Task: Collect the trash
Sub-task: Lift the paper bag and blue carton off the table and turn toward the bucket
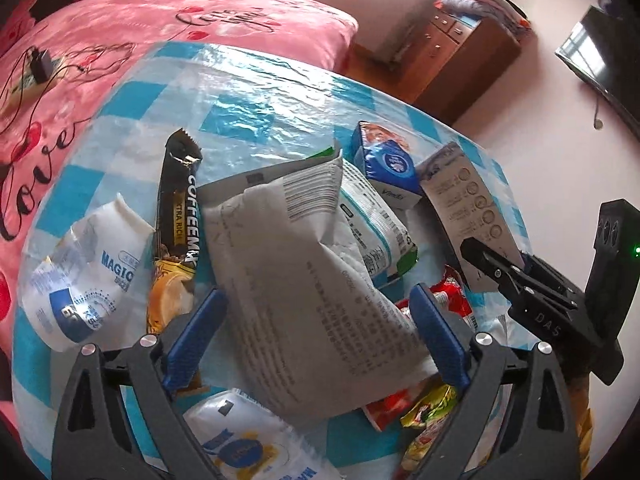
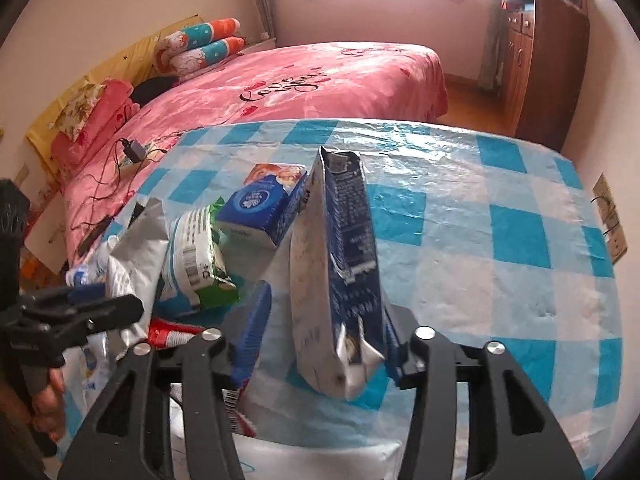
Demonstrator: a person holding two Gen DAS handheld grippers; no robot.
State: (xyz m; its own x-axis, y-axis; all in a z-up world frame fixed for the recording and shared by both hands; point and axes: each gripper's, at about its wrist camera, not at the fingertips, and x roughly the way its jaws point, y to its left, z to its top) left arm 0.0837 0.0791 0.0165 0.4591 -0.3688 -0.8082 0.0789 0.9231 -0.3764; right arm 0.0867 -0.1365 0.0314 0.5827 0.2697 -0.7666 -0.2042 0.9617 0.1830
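A black COFFEEMIX sachet [image 1: 178,200] and white MAGIC packet [image 1: 92,264] lie among trash on the blue-checked tablecloth [image 1: 256,92], beside a pink "love" bedspread [image 1: 160,28]. Left gripper [image 1: 316,332] spread around a grey pouch [image 1: 304,280]; right gripper [image 2: 324,332] apart, blue carton [image 2: 340,264] between.

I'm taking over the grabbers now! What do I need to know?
Left gripper: open, with the grey mailer bag lying between its fingers, not squeezed.
Right gripper: open around the flattened dark blue carton; whether a pad touches it is unclear.
All the trash sits piled on the checked tablecloth: coffee mix sachet, blue tissue box, green-edged white packet, red wrappers.
Done: trash gathered in one heap. Left: no bin is in view, so everything still needs carrying off.
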